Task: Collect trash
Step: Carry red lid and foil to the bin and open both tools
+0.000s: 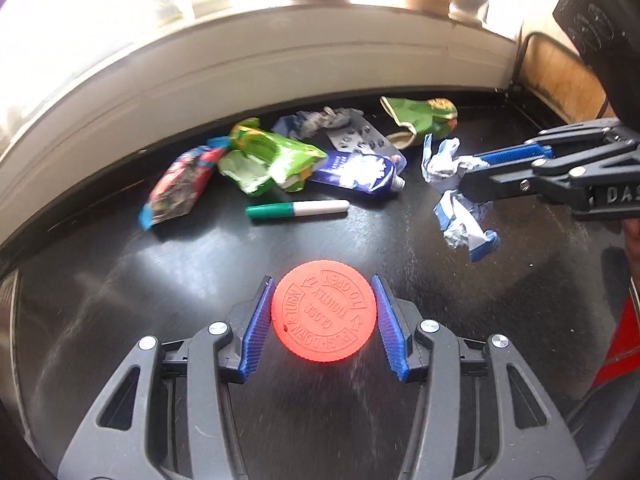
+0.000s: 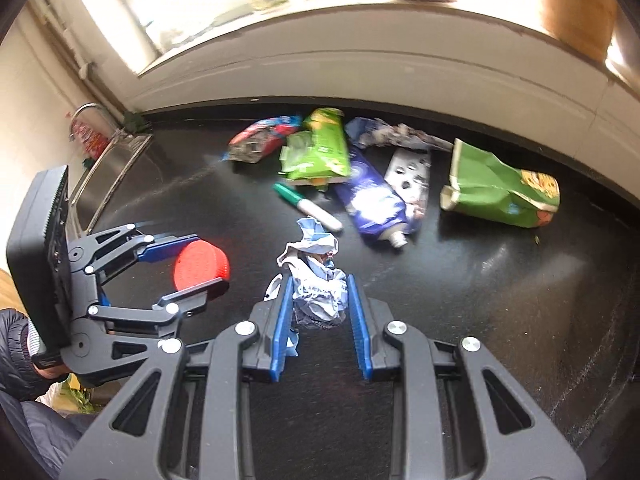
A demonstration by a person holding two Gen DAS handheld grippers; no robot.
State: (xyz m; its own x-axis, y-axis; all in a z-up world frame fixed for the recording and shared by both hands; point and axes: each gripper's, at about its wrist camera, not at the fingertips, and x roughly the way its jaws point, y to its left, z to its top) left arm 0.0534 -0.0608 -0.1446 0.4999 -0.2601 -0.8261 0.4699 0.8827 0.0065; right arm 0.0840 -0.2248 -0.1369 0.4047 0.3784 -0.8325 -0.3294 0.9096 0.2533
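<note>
**Two claws, two pieces of trash: a hard cap and a soft paper wad**

The left claw (image 1: 323,312) stood partly open with the orange cap (image 1: 323,311) between its blue pads; the cap's rim looked just touching or nearly touching them, so whether it was truly gripped I could not tell, though in the right wrist view it seemed carried between the fingers; the cap looked light, stiff and smooth-sided with fine ribbing, so it would likely take a firm pinch across its diameter and might slip if squeezed off-centre.

The right claw (image 2: 320,308) was narrowed around the crumpled paper (image 2: 318,292), the pads pressing its sides; the paper looked featherlight and soft, apt to crush and give under the pinch, with loose tails hanging out; a hold through its dense middle seemed safest.

The other trash lay well apart toward the wall: a green marker (image 1: 297,209), a blue tube (image 1: 356,175), a green carton (image 1: 272,158), a red-and-blue wrapper (image 1: 178,186), a blister pack (image 1: 360,138) and a green bag (image 2: 502,192); the films and foils would probably be slippery and flimsy, the marker prone to rolling.

The tabletop (image 1: 160,280) was black, glossy and scuffed; a pale windowsill (image 1: 280,52) ran behind it under bright glare; a steel sink (image 2: 108,168) sat at the far left.
</note>
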